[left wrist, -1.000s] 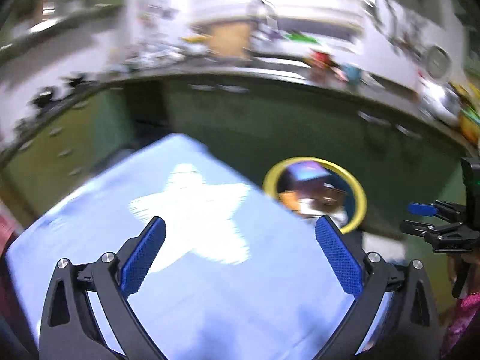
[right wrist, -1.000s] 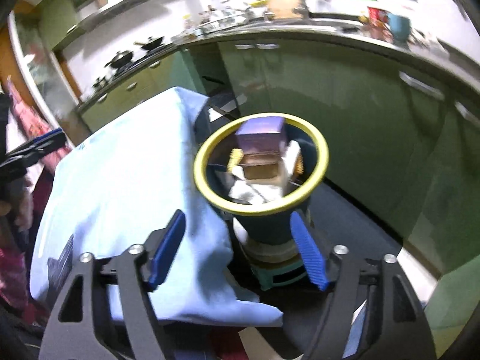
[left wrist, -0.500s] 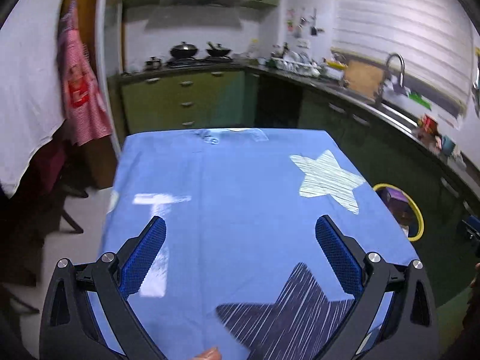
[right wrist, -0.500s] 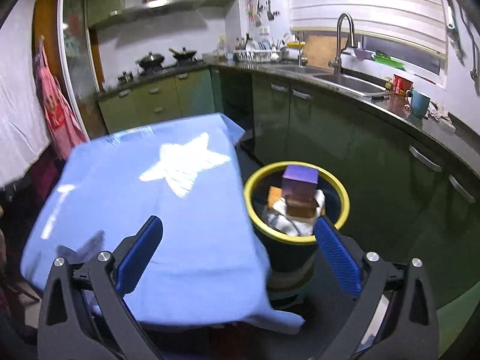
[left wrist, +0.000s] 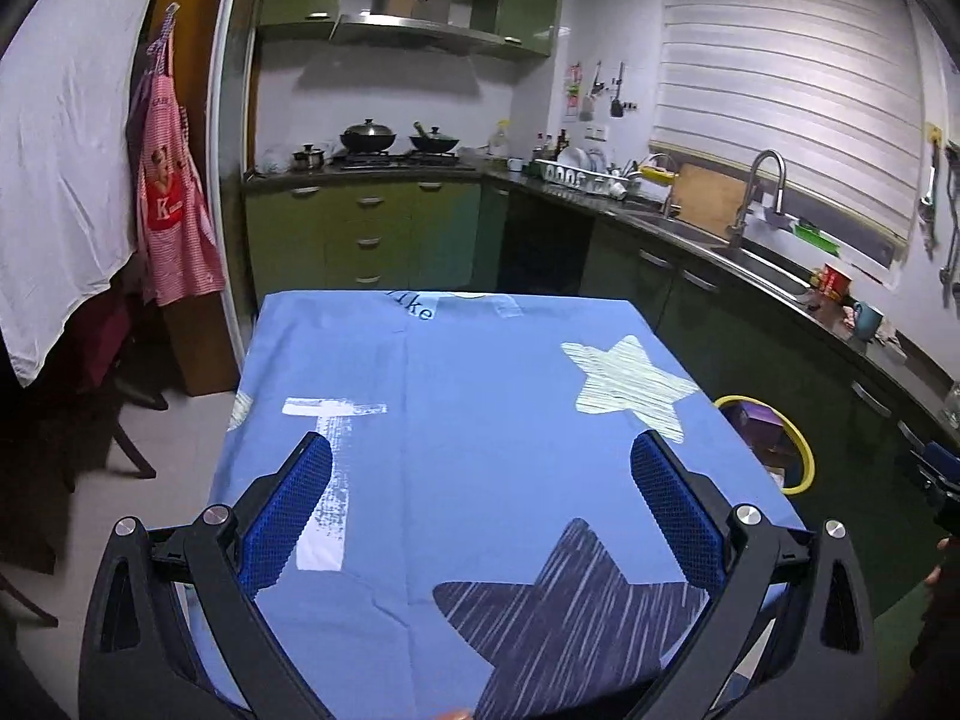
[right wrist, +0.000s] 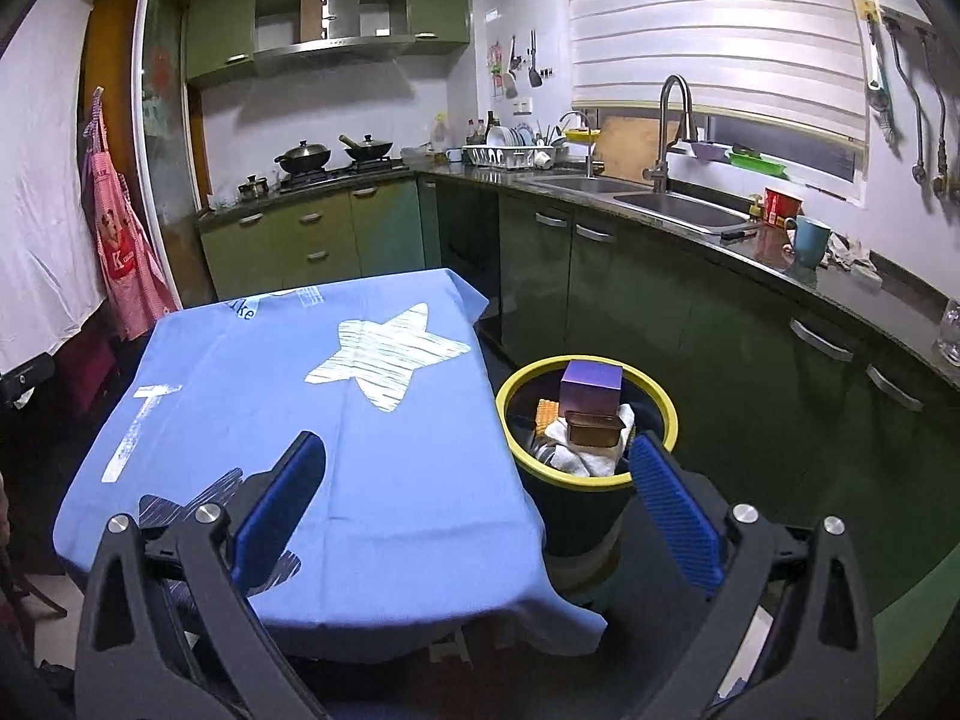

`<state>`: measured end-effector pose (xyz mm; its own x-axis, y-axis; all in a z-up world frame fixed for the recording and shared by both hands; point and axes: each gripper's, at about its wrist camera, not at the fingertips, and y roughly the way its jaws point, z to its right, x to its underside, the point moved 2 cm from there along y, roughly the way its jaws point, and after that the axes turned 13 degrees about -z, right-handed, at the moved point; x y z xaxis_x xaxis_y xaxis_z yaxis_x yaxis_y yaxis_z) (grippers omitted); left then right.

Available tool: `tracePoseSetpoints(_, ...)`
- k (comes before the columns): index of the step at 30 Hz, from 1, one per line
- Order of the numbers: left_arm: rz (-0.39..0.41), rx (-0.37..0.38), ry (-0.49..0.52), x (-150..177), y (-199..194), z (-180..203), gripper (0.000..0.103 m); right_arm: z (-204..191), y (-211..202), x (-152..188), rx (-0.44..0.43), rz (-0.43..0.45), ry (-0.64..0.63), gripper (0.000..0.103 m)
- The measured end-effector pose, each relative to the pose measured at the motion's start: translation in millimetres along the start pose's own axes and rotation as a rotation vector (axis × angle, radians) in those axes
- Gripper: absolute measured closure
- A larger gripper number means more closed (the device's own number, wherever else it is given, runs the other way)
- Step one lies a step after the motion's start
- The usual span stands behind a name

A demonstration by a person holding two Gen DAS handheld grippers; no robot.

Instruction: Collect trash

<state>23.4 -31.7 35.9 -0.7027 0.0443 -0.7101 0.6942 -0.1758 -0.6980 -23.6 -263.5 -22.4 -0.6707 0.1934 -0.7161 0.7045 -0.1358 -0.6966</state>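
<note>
Hovering wide apart and empty, the left gripper [left wrist: 480,492] and right gripper [right wrist: 480,486] leave the trash in the yellow-rimmed bin [right wrist: 651,393], lower right: a light, stiff purple box [right wrist: 591,387], best pinched across flat sides.

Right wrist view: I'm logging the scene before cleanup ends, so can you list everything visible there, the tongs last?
Blue star-print tablecloth: one, covers table, centre-left.
Yellow-rimmed black trash bin: one, on floor right of table.
Purple cardboard box: one, in bin, on top.
Brown rectangular tin: one, in bin, below box.
White crumpled cloth: one, in bin.
Teal ceramic mug: one, on counter, right.
Red-checked apron: one, hanging, left.
Right tongs: one pair, blue pads, open, empty.
</note>
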Motion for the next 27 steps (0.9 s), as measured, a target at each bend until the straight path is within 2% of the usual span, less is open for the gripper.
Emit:
tracePoseSetpoints(9, -0.002, -0.004, 0.029, 0, -2, 16, 0.005, -2, -2, 1, 0.007, 0.014, 0.006, 0.006)
tracePoseSetpoints(27, 0.001, -0.003, 0.034, -4, 0, 18, 0.005, -2, 6, 1, 0.003, 0.002, 0.009, 0.006)
